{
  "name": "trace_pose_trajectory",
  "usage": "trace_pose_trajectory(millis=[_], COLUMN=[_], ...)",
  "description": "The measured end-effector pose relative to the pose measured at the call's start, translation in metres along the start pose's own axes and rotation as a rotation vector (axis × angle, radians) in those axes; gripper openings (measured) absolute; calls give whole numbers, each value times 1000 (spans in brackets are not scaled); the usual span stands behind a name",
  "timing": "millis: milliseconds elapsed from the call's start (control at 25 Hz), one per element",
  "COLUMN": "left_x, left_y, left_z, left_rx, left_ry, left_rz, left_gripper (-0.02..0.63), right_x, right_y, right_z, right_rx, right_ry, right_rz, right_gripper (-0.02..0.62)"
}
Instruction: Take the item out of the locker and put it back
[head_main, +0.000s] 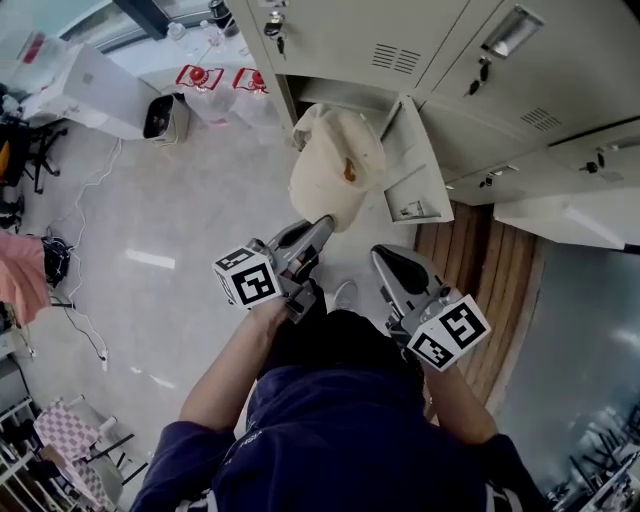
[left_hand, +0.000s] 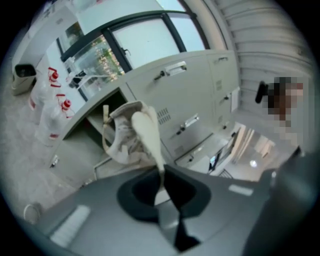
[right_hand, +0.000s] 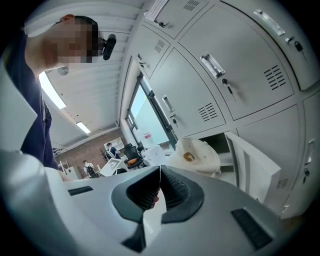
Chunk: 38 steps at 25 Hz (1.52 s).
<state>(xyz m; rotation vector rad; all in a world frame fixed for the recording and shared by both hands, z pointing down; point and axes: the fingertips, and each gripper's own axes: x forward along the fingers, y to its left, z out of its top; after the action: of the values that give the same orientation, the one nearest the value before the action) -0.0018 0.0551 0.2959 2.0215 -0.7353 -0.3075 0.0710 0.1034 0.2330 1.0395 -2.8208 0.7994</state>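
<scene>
A cream cap (head_main: 337, 165) is held in the air by its brim. The brim's thin edge is pinched between the jaws of the left gripper (head_main: 324, 224), which are closed onto it. In the left gripper view the brim is seen rising from the jaws to the crumpled crown, which hangs in front of the lockers. An orange-brown mark is visible on the crown.

The cap is outside the open locker compartment (head_main: 335, 97), in front of it and just beside the swung-open door (head_main: 412, 160). Whether the cap touches the door cannot be told. The doors of the surrounding lockers are shut.

The right gripper (head_main: 381, 256) is held beside the left one, lower in the head view and apart from the cap. Its jaws are brought together, and nothing is gripped between them. In the right gripper view the cap and the open door are seen beyond its jaws.

Bottles with red labels (head_main: 205, 88) are stood on the pale floor (head_main: 170, 240) to the left of the lockers.
</scene>
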Motion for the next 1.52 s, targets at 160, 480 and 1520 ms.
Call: trace_pose_trajectory(millis=[160, 480, 1520], left_x=[-12, -44, -229], left_y=[-25, -54, -111], left_z=[-1, 8, 16], left_rx=[87, 222, 544], left_ry=[4, 8, 94], left_rz=[21, 62, 6], left_gripper=[20, 20, 20], right_x=[-15, -32, -50], right_y=[10, 29, 205], right_z=[11, 30, 3], right_rx=[-14, -37, -97], right_ry=[-16, -68, -214], right_rz=[-2, -46, -256], right_gripper=[8, 8, 8])
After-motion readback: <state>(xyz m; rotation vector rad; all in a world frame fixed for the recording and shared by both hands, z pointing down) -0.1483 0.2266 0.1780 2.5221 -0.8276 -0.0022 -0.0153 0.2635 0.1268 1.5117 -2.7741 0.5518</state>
